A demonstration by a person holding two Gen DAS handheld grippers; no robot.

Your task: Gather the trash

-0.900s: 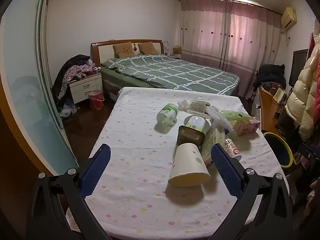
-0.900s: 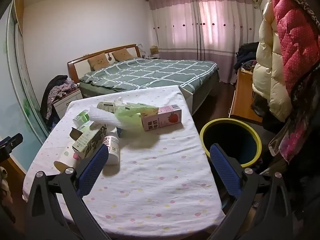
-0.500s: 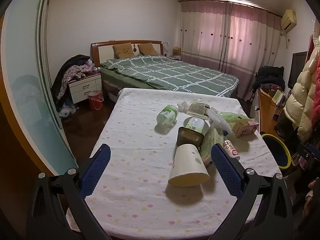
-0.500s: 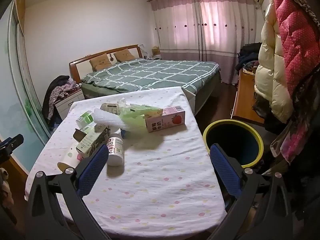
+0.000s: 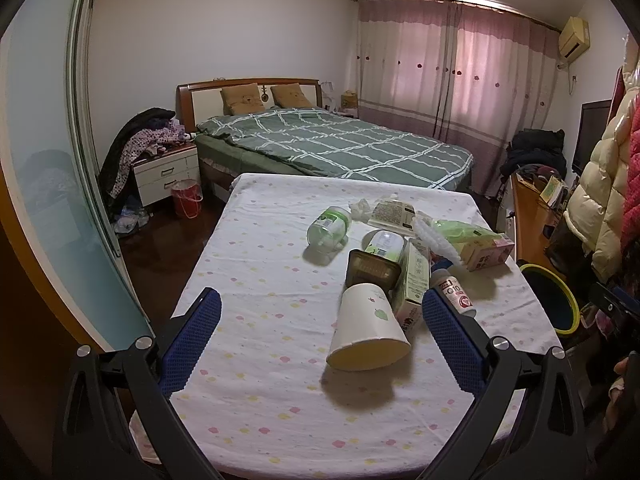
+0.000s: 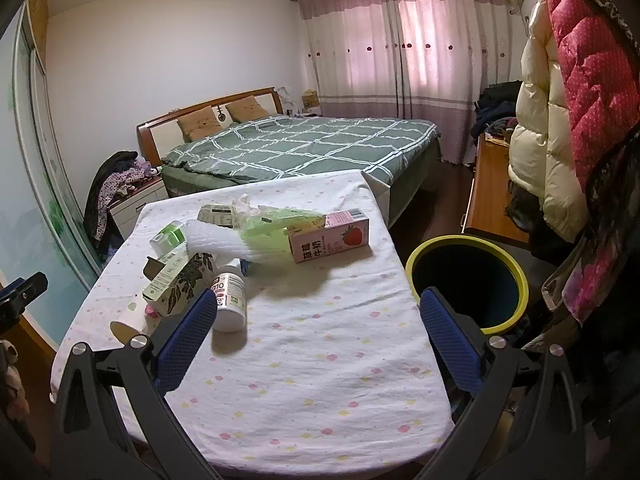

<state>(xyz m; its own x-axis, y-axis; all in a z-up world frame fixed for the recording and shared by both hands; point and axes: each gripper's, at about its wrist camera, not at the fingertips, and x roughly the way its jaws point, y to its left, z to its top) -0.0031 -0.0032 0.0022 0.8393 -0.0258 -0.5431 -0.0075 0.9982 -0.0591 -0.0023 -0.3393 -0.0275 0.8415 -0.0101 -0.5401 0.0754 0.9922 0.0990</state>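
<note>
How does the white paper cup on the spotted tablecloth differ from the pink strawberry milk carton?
The white paper cup is round and tapered; the pink strawberry milk carton is a flat-sided box. The cup is mostly plain, while the carton bears a strawberry picture and printed characters. The cup lies nearest the table's front; the carton lies farther back. Both lie on their sides.

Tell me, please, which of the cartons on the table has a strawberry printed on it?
The pink carton nearest the bin. The green-and-white carton by the paper cup shows dark leaves instead.
</note>
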